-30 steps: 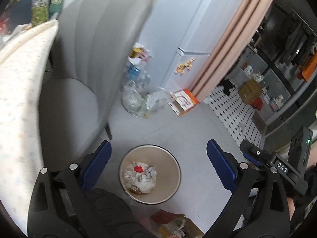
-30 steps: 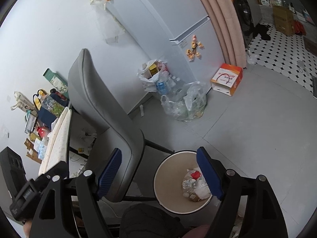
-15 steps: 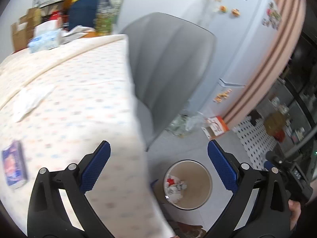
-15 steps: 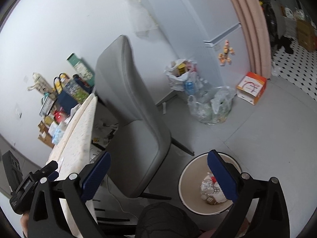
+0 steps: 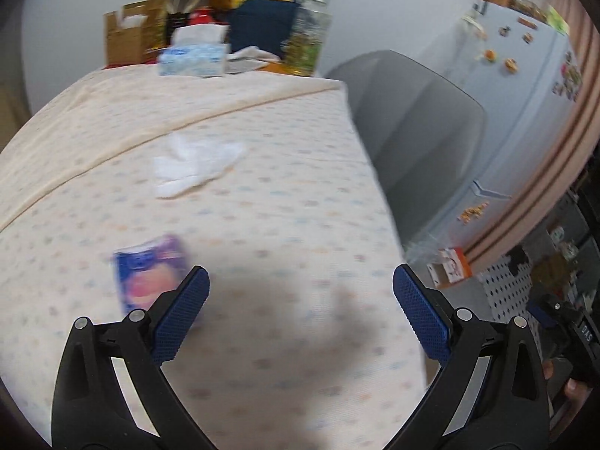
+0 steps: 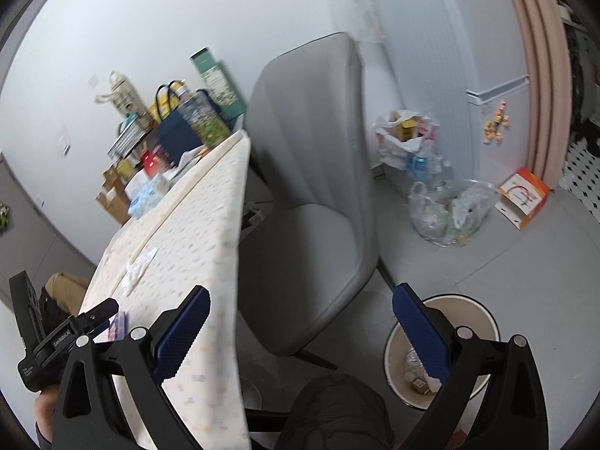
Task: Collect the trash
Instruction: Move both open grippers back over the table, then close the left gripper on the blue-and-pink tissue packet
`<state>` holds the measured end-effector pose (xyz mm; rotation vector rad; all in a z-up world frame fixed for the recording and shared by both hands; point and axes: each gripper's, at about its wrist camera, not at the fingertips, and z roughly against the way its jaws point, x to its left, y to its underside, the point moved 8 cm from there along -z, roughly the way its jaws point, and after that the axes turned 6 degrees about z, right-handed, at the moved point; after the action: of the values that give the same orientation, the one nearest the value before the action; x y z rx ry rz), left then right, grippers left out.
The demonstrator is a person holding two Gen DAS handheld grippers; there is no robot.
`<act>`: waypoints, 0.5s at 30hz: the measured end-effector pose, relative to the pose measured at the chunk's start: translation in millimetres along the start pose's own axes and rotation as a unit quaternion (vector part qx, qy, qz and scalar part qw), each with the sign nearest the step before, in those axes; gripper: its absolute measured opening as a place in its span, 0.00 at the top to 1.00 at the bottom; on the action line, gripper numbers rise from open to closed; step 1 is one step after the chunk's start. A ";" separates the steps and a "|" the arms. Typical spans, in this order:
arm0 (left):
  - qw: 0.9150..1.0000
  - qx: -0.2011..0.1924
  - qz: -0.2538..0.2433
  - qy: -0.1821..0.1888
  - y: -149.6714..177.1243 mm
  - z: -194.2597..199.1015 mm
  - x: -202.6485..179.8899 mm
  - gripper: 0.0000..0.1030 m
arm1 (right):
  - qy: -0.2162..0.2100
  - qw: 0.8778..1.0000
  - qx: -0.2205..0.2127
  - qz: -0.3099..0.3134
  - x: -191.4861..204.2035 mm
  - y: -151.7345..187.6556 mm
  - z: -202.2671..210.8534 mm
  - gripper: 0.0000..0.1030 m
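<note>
My left gripper (image 5: 300, 311) hangs open over the patterned tablecloth (image 5: 285, 172), nothing between its blue pads. A blue and purple packet (image 5: 148, 275) lies just left of its left finger. Farther off rests a crumpled white tissue (image 5: 195, 167). My right gripper (image 6: 300, 332) is open and empty beside the table edge, above the floor. A beige trash bin (image 6: 483, 311) with crumpled rubbish inside stands on the floor behind its right finger. The tissue (image 6: 138, 266), the packet (image 6: 118, 324) and the other handheld gripper (image 6: 60, 341) appear at the left of the right wrist view.
A grey chair (image 6: 318, 172) stands between the table and the bin. Boxes, a tissue pack (image 5: 193, 60) and a navy bag (image 5: 262, 28) crowd the table's far end. Clear bags of bottles (image 6: 446, 210) and an orange box (image 6: 523, 197) sit by the fridge (image 5: 525, 86). A dark-clothed knee (image 6: 333, 408) is below.
Both grippers swung left, away from the bin. The left wrist view went from the bin and floor to the tabletop. The right jaws widened a little.
</note>
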<state>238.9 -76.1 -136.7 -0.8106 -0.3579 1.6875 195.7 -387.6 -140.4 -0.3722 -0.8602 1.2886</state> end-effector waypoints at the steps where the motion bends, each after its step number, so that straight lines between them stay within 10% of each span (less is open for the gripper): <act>1: 1.000 -0.002 0.008 -0.004 -1.0 1.8 8.9 0.05 | -0.002 1.000 0.002 0.005 6.5 0.7 -1.7 0.07; 15: 0.997 0.014 0.060 -0.040 3.0 5.3 85.0 0.06 | -0.036 0.997 0.028 0.058 85.1 11.2 -30.6 0.07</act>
<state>225.5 4.1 -162.2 -0.7584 -0.3437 1.8375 213.4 -298.2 -138.4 -0.3362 -0.8716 1.4376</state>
